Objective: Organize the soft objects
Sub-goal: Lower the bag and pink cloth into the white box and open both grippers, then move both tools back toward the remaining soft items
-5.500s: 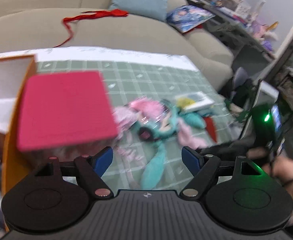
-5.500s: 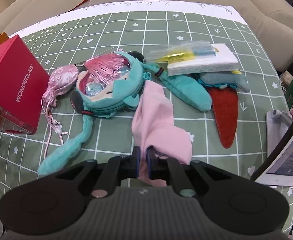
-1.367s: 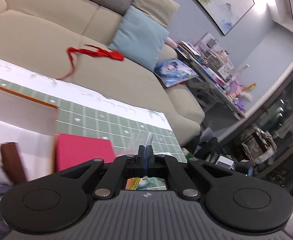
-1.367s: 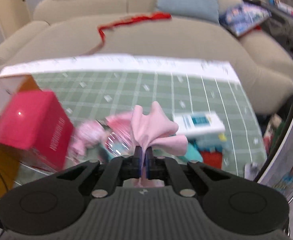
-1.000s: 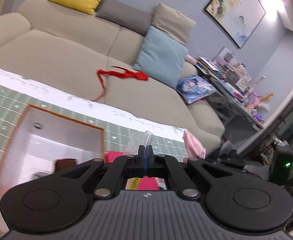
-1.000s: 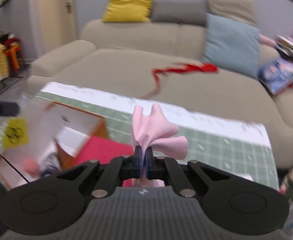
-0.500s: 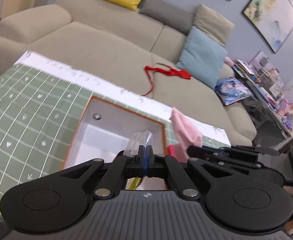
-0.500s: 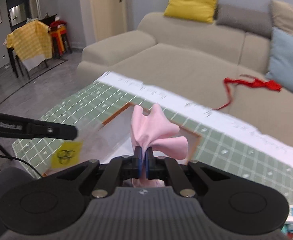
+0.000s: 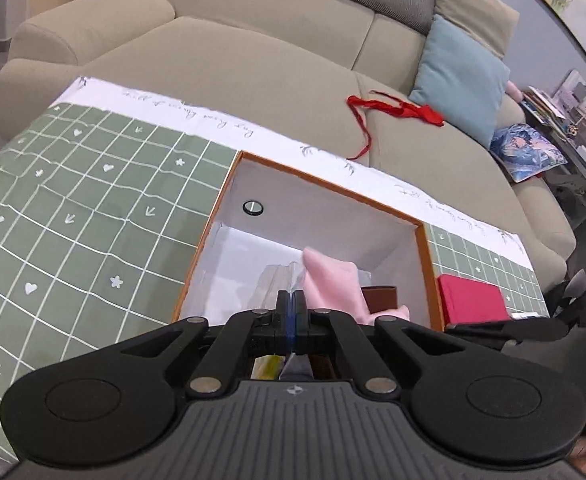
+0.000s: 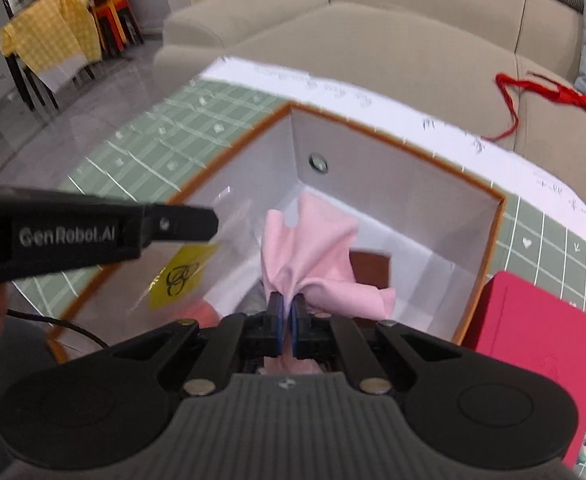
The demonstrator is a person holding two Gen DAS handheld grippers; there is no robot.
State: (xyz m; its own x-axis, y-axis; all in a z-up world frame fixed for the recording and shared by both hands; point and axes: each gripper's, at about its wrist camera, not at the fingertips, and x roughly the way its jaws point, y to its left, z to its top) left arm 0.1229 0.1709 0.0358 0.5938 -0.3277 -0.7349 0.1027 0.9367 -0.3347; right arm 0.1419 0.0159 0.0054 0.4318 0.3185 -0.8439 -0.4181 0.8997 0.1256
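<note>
on the green checked tablecloth (image 9: 93,216), an orange-rimmed box (image 9: 421,226) with white inner walls stands open near the beige sofa (image 9: 233,52). at left, the left gripper (image 9: 291,312) has its jaws pressed together on the edge of a clear plastic bag (image 9: 277,280) bearing a yellow label (image 10: 181,276); the bag hangs over the box mouth, though how far it has entered is hard to tell through its transparent film. at centre, the right gripper (image 10: 287,320) is clamped on a bunched pink cloth (image 10: 313,256), which fans out above the jaws and sits over the box opening, not yet resting on the floor inside. a brown item (image 10: 371,270) lies in the box beneath. to the right, a red box (image 10: 533,340) stands just beside the orange rim, and a red ribbon (image 9: 393,110) trails across the sofa.

the risks from here look plain. both grippers crowd the same opening, so one could knock the other, or the cloth could snag on the bag. released from this height, the cloth could drape over the rim rather than fall in. the thin bag, caught only at its edge, could slip or tear if tugged against the box wall.
</note>
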